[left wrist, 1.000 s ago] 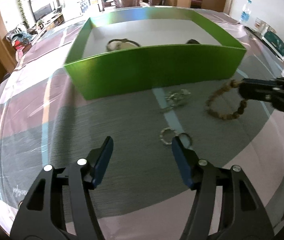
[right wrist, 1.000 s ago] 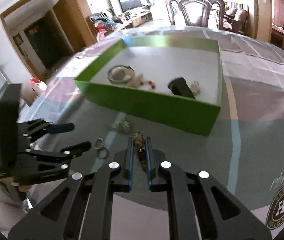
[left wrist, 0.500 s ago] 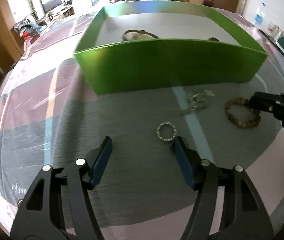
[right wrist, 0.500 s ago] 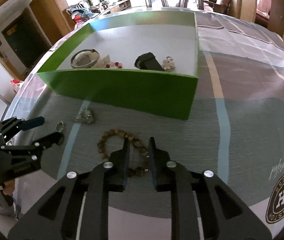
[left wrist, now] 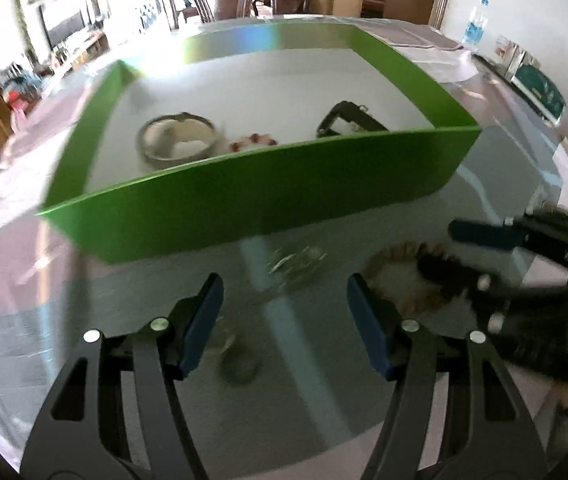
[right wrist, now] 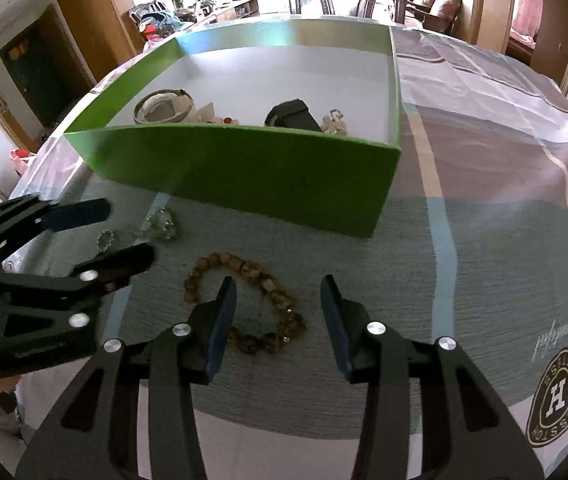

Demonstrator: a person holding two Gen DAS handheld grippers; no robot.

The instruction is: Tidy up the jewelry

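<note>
Green cardboard walls frame the jewelry box (right wrist: pixel 244 168), which stands on the striped cloth of the desk (right wrist: pixel 483 264) straight ahead of both my claws. On its white floor I see a pale bangle (right wrist: pixel 164 106) at the left, some small red and pale beads (left wrist: pixel 254 141) beside it, a black watch-like piece (right wrist: pixel 293 114) and a clear crystal trinket (right wrist: pixel 335 122) further right.

My right claw (right wrist: pixel 278 308) has just been opening, and its 2 blue pads now stand apart with nothing pinched. The wooden bead bracelet (right wrist: pixel 244 300) lies flat on the grey band of the cloth just below that claw: the left pad hangs over the inside of the loop, and the near right part of the loop sits in the gap between the pads, touching neither as far as I can tell.

My left claw (left wrist: pixel 282 320) is spread wide and empty, tilted down toward the cloth. In the right wrist view it sits left of the bracelet, with a small beaded ring (right wrist: pixel 106 238) and a silvery crystal piece (right wrist: pixel 162 222) lying on the cloth by its tips. The left wrist view is smeared by blur, so I cannot tell how those 2 small pieces lie relative to my pads.
</note>
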